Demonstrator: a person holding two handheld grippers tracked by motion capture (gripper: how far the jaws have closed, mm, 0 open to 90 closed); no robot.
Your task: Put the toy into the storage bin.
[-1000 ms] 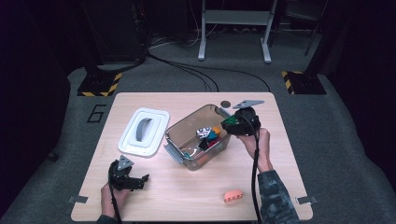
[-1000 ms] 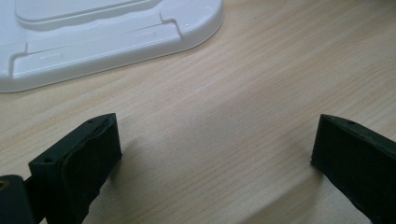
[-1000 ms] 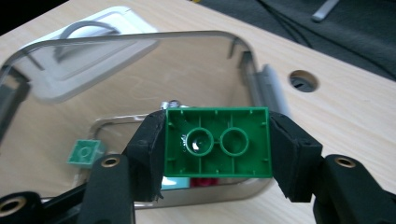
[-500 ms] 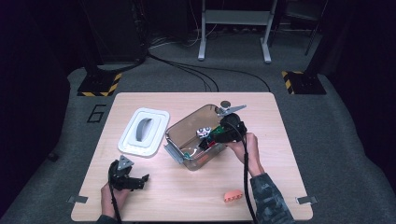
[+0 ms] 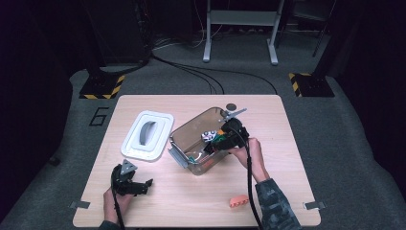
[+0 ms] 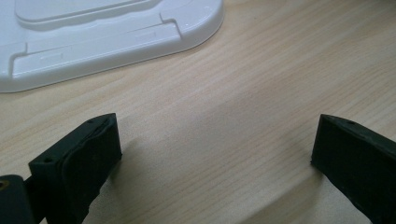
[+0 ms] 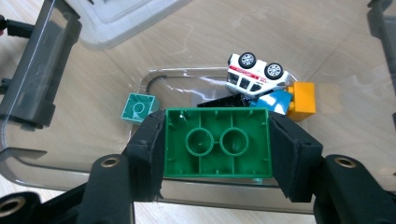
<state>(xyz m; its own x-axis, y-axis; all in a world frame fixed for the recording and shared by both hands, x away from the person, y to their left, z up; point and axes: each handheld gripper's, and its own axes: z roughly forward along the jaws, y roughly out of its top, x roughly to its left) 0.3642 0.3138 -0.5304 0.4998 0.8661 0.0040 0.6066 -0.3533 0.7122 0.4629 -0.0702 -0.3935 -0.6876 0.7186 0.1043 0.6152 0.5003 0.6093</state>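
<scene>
The right gripper [image 7: 217, 154] grasps a green rectangular plastic building brick [image 7: 217, 142] — both black pads press on the brick's short ends, and its hollow underside with two round sockets faces the camera in the right gripper view. In the high view, the right gripper [image 5: 218, 141] is held over the right rim of the clear, smoke-tinted plastic storage box [image 5: 184, 143], so the brick sits above the box interior.

Box contents, as seen in the right gripper view:
- a small teal square brick [image 7: 138, 107], lying open side up on the box floor, to the left of the held brick;
- a white toy car [image 7: 256, 74], overturned with its wheels up;
- an orange-yellow brick [image 7: 302, 100], just beside the car;
- a blue piece [image 7: 275, 101], partly hidden between the car and the orange-yellow brick.

The left gripper [image 6: 215, 154] rests low over the light wooden table [image 6: 233, 93] with its jaws spread wide and nothing between them. The white rectangular plastic lid [image 6: 93, 32] lies on the table just ahead of it — in the high view, to the left of the box. An orange brick [image 5: 238, 201] lies on the table near the person's right forearm, well apart from the box.
</scene>
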